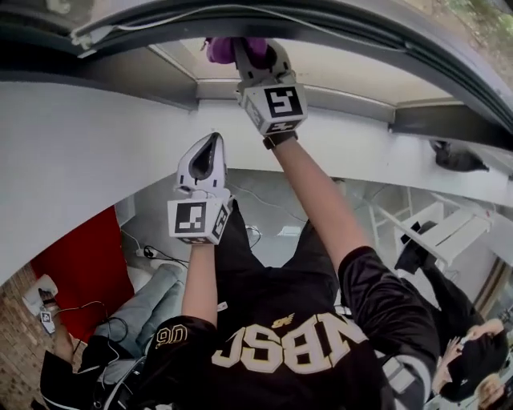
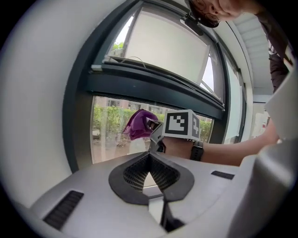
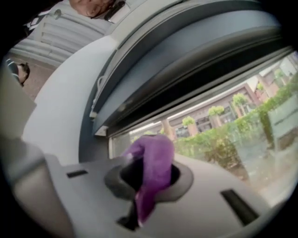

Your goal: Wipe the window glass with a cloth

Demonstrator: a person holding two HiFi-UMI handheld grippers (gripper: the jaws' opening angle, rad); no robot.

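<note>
A purple cloth [image 3: 153, 169] is bunched between the jaws of my right gripper [image 3: 150, 162], which is shut on it. In the head view that right gripper [image 1: 240, 50] is raised high, pressing the cloth [image 1: 218, 50] against the window glass [image 1: 337, 68] just below the dark frame. The left gripper view shows the same cloth [image 2: 138, 123] against the glass [image 2: 109, 132]. My left gripper [image 1: 207, 152] is held lower and to the left, away from the glass, with its jaws shut and nothing in them [image 2: 149, 160].
A dark window frame [image 1: 264, 20] and a rolled blind housing [image 2: 158, 76] run above the glass. A white wall [image 1: 88, 160] lies to the left. Reflected in the pane are a red panel [image 1: 84, 264] and a seated person [image 1: 152, 300].
</note>
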